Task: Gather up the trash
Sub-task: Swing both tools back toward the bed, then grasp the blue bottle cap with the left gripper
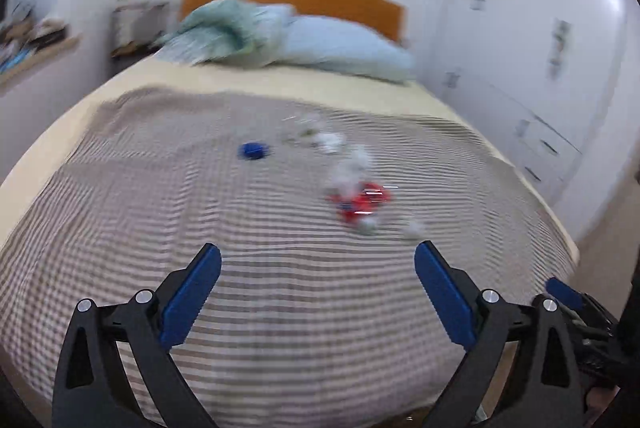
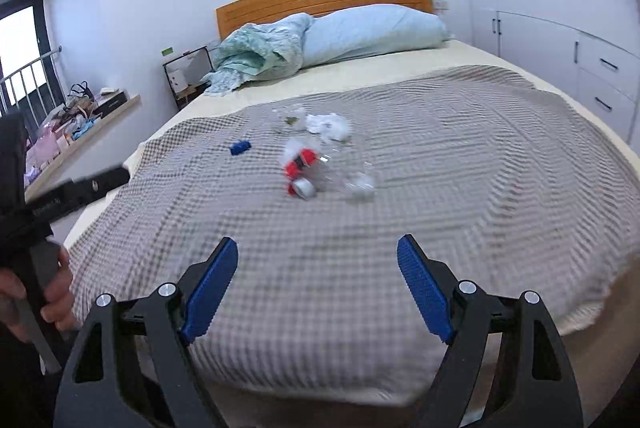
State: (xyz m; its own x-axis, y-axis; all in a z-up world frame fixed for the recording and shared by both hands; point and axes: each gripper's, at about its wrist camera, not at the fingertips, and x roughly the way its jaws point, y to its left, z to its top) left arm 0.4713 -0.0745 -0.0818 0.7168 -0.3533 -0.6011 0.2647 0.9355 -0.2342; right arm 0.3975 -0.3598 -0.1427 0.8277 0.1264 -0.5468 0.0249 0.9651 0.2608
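Both the left gripper (image 1: 318, 264) and right gripper (image 2: 317, 258) have fingers spread, empty; ahead, a clear plastic bottle (image 2: 320, 170) lies on the bed (image 2: 460, 188), contents unclear.

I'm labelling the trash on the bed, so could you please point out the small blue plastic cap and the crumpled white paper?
small blue plastic cap (image 2: 240, 147): right wrist view, its top face.
crumpled white paper (image 2: 329, 125): right wrist view, middle of the wad.
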